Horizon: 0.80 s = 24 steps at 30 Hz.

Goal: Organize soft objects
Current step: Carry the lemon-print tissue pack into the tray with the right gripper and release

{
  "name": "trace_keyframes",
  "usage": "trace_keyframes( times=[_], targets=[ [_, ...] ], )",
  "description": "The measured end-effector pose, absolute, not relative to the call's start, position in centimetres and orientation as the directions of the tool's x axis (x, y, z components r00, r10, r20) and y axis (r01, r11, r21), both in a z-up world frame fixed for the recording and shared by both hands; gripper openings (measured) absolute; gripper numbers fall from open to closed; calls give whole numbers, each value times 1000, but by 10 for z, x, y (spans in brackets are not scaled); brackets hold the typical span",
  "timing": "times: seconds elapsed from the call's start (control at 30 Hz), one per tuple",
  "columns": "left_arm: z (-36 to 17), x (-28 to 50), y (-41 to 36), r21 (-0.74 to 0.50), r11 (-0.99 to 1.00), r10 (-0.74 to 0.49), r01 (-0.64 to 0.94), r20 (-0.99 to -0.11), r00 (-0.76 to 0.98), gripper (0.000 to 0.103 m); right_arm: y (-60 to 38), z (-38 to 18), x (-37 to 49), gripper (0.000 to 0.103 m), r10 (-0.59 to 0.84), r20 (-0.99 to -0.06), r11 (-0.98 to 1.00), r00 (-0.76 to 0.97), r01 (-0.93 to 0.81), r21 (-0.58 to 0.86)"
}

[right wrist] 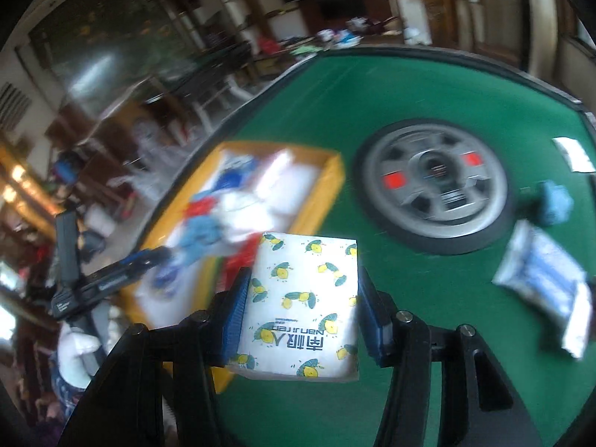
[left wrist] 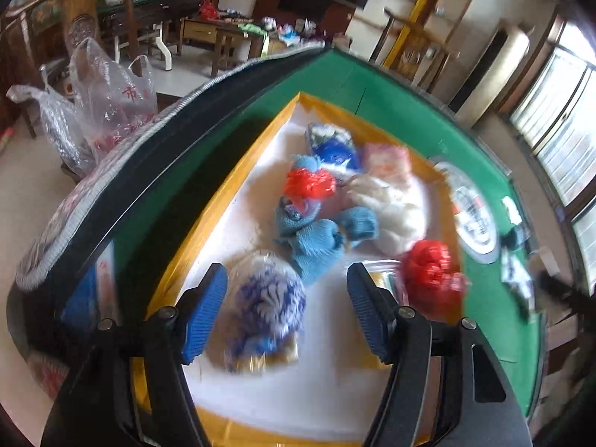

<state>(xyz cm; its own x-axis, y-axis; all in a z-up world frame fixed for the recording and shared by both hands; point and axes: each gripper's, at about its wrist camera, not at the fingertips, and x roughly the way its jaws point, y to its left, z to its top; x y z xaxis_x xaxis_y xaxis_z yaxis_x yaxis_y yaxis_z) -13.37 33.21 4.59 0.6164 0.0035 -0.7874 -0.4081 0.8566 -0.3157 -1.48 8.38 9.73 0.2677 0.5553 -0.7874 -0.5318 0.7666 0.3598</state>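
- Left tongs (left wrist: 287, 287): apart, above blue-white pompom (left wrist: 266, 307) in yellow tray (left wrist: 223, 193).
- Right tongs (right wrist: 301, 298): clamped on lemon-print tissue pack (right wrist: 303, 298), over green surface (right wrist: 335, 111).

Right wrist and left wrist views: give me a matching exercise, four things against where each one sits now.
Things:
1. lemon-print tissue pack
2. blue-and-white pompom
3. blue knitted item
4. round grey centre disc

Places:
A. in the yellow box, lying between the open left gripper pads
B. middle of the green table
C. clamped in the right gripper
D. in the yellow box, among the pile

Pairs: 1-C, 2-A, 3-D, 4-B
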Motion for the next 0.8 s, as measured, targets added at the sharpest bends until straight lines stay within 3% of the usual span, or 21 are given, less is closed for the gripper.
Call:
trace_keyframes(
  times=[0.17,0.43,0.57,0.8],
  targets=[
    [54,-166,341,-389,818,-8,-423,-744,668,66,151,69,-47,48,652,-757,625,51,-600,499],
    [58,-189,349,-441,793,-22,-421,-711,703,66,236,14,-83,49,604,-777,529,-178,-639,558],
    [57,-194,352,-455,792,-37,-407,-701,712,66,245,5,-77,48,554,-826,583,-105,-660,475],
    [52,-198,352,-478,784,-63,-396,-696,716,66,244,13,-67,48,420,-891,685,174,-704,185]
  ],
)
